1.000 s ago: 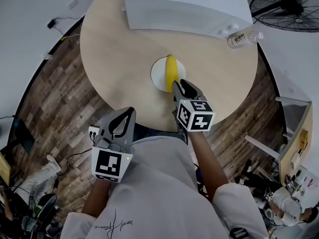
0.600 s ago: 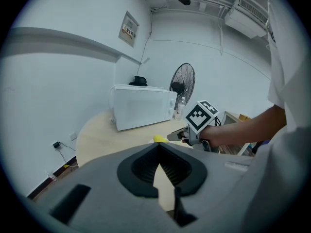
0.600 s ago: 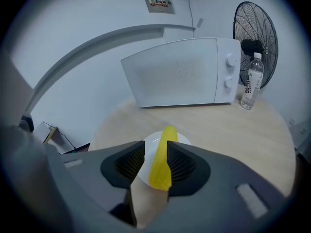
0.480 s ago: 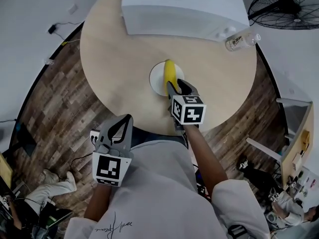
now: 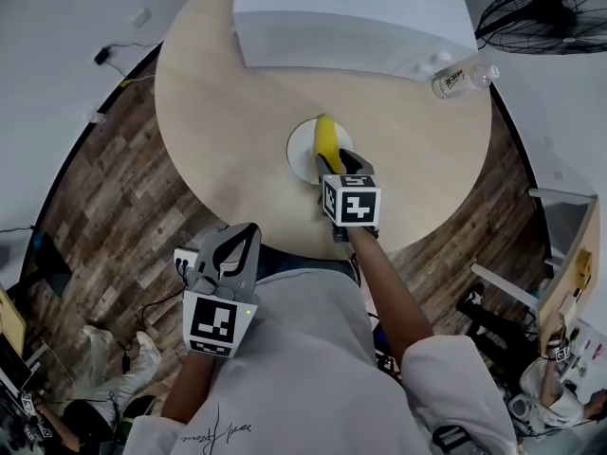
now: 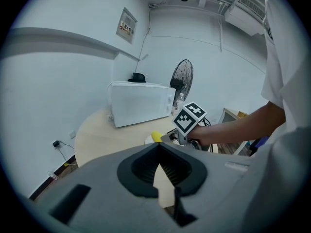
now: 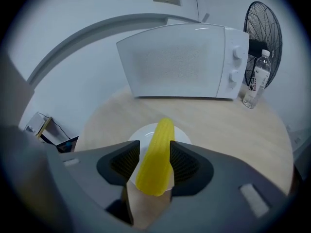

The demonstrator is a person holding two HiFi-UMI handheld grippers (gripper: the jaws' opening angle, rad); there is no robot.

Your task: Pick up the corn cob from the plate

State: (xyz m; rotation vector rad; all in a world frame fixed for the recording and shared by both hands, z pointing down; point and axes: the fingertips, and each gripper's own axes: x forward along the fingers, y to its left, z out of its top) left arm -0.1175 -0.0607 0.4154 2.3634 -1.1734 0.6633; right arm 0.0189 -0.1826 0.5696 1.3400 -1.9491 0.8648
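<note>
Closing in: your right gripper [image 5: 340,159] hangs tilted down over the near end of the corn cob [image 7: 155,154], toward the front of the round tabletop [image 5: 218,112].
Corn cob: yellow, lying across the small white plate [image 5: 300,150], its near end reaching over the rim toward you; not yet lifted.
Jaws: wide and just been opening, with the cob's near end between the ribbed pads. Whether a pad already brushes the kernels is hard to tell from this angle, but nothing looks clamped.
Other hand: your left gripper [image 6: 158,147] sits low by your body, off the tabletop's edge, jaws drawn together on nothing.
Background: a white microwave [image 5: 351,12] at the far side, a clear bottle [image 5: 462,76] beside it, both well apart from the plate.
Step in hand: the reach looks about done; the grasp itself is due.
Next move: probably square the pads on the cob's flanks and close firmly before raising it. The cob is round and tapered, so a light pinch near the tip could let it roll.
</note>
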